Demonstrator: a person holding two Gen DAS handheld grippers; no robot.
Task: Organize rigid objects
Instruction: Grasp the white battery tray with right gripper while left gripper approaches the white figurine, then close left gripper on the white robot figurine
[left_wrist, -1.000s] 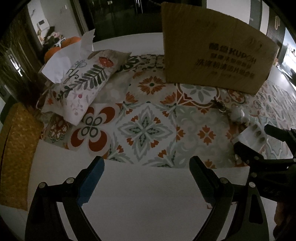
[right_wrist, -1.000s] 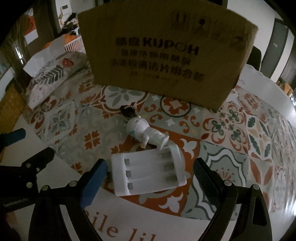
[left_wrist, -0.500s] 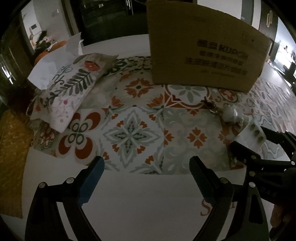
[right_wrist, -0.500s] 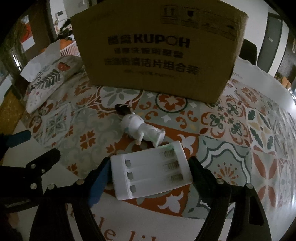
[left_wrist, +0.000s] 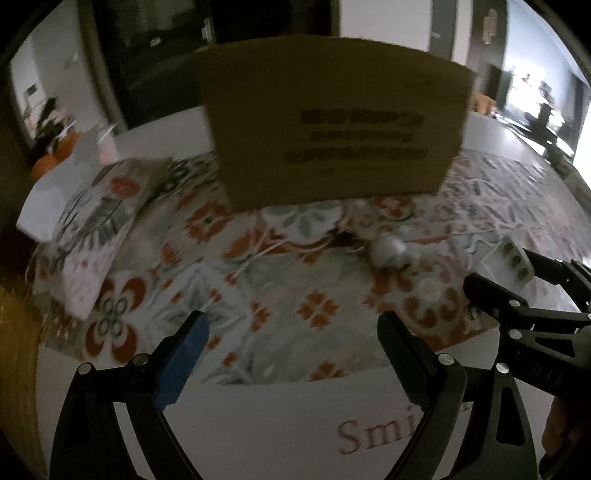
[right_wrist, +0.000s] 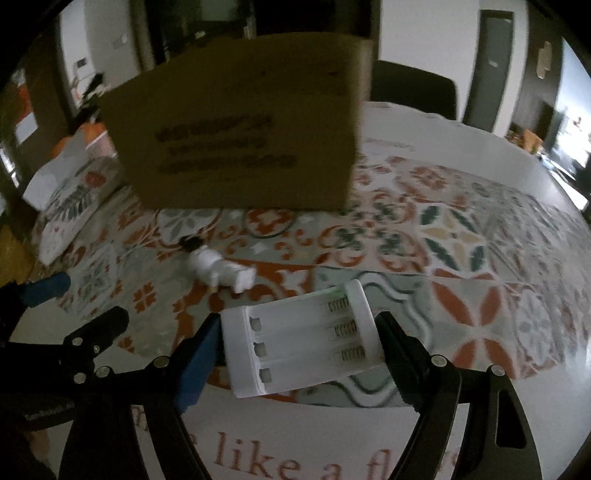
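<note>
My right gripper (right_wrist: 299, 336) is shut on a white battery charger (right_wrist: 303, 336) with three empty slots and holds it above the patterned mat; the charger also shows in the left wrist view (left_wrist: 508, 258). A small white figurine (right_wrist: 218, 271) with a dark head lies on the mat, left of and beyond the charger; it also shows in the left wrist view (left_wrist: 391, 249). A brown cardboard box (right_wrist: 240, 125) stands behind it. My left gripper (left_wrist: 291, 343) is open and empty above the mat's near edge.
A floral tissue pouch (left_wrist: 96, 221) with white tissue lies at the left. The patterned mat (right_wrist: 461, 236) covers the white table (left_wrist: 280, 424). A dark chair (right_wrist: 410, 88) stands behind the box. Oranges (left_wrist: 48, 162) sit far left.
The right gripper closed on the charger and lifted it off the mat. Both views swung and shifted, with the box now nearer the centre of the left view.
</note>
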